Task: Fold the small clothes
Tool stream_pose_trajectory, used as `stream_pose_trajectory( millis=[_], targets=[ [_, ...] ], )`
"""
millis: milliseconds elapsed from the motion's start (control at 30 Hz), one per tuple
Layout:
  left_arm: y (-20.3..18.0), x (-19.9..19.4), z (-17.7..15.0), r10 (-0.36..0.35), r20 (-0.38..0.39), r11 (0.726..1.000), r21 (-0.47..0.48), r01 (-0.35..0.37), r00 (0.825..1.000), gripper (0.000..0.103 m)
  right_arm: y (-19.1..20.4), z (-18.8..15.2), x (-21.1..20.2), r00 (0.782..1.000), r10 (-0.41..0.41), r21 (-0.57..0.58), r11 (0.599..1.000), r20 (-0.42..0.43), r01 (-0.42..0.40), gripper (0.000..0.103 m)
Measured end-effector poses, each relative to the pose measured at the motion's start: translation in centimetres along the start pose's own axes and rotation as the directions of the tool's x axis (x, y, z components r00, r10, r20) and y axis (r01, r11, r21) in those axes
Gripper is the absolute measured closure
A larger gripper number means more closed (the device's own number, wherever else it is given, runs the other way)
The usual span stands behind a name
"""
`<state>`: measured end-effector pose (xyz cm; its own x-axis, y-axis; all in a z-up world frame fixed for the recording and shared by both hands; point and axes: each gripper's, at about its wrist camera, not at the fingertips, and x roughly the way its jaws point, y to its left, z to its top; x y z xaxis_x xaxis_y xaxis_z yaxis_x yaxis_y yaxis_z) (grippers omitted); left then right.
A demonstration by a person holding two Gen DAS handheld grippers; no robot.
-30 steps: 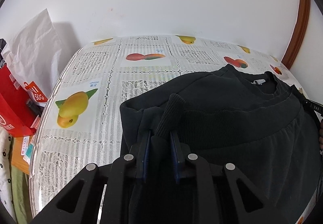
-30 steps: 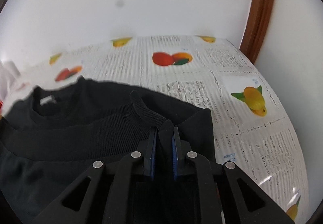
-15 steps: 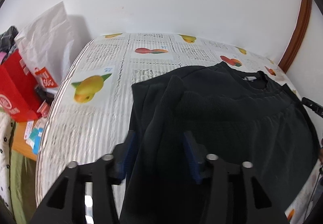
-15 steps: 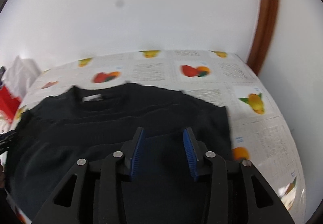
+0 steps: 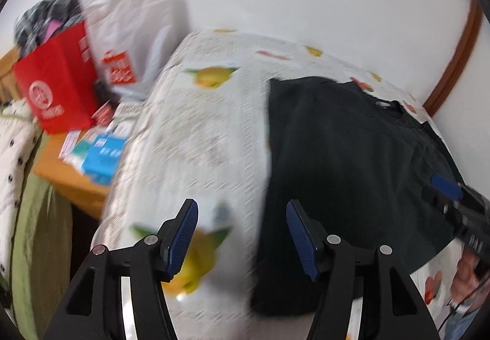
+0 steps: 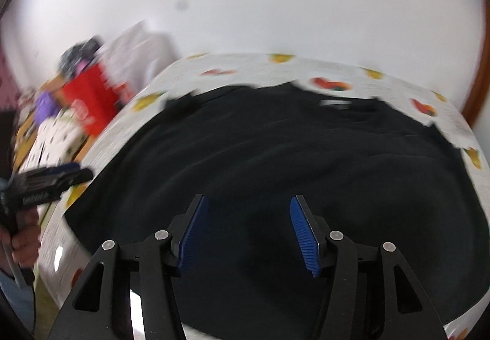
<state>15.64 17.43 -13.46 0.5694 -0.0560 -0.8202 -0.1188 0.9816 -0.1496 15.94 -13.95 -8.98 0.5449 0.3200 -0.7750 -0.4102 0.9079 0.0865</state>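
Observation:
A black sweatshirt (image 5: 352, 156) lies folded on a table with a fruit-print tablecloth (image 5: 199, 138), its collar at the far side. My left gripper (image 5: 242, 217) hangs above the cloth at the garment's left edge. Its jaws are opening and nothing is between them. In the right wrist view my right gripper (image 6: 248, 208) hovers over the middle of the sweatshirt (image 6: 275, 156). Its jaws are opening too, with nothing between them. Each gripper appears in the other's view: the right gripper (image 5: 450, 187) at the right edge, the left gripper (image 6: 58, 176) at the left. Both views are motion-blurred.
Left of the table stand a red bag (image 5: 58, 86) and a white plastic bag (image 5: 131, 34). A low wooden stand (image 5: 76, 184) holds small boxes. A brown door frame (image 5: 453, 58) runs up the wall at the right. A person's hand (image 6: 24, 239) holds the left gripper.
Both grippers let go of the sleeve cuffs that they pinched, opened, and drew back from the garment. Both views have swung to the left, and the sleeves lie flat on the sweatshirt.

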Motion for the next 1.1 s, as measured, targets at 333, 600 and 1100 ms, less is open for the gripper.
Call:
stream_pose_trajectory(
  millis=[333, 600, 1100],
  targets=[
    [4.8, -2.0, -2.5, -0.062, -0.015, 0.997, -0.057, 0.061, 0.998, 0.044, 13.2, -4.3, -0.1, 0.989, 0.144, -0.215, 0.965, -0.030, -0.147, 0.038],
    [6.0, -2.4, -3.0, -0.120, 0.001, 0.990, -0.072, 0.120, 0.993, 0.043, 18.3, -6.5, 2.3, 0.998, 0.042, -0.358, 0.932, -0.046, -0.055, 0.035],
    [6.9, -2.8, -4.6, -0.131, 0.028, 0.988, -0.083, 0.132, 0.991, 0.043, 17.3, -2.9, 3.2, 0.999, -0.008, -0.282, 0.959, 0.038, 0.019, 0.091]
  ],
)
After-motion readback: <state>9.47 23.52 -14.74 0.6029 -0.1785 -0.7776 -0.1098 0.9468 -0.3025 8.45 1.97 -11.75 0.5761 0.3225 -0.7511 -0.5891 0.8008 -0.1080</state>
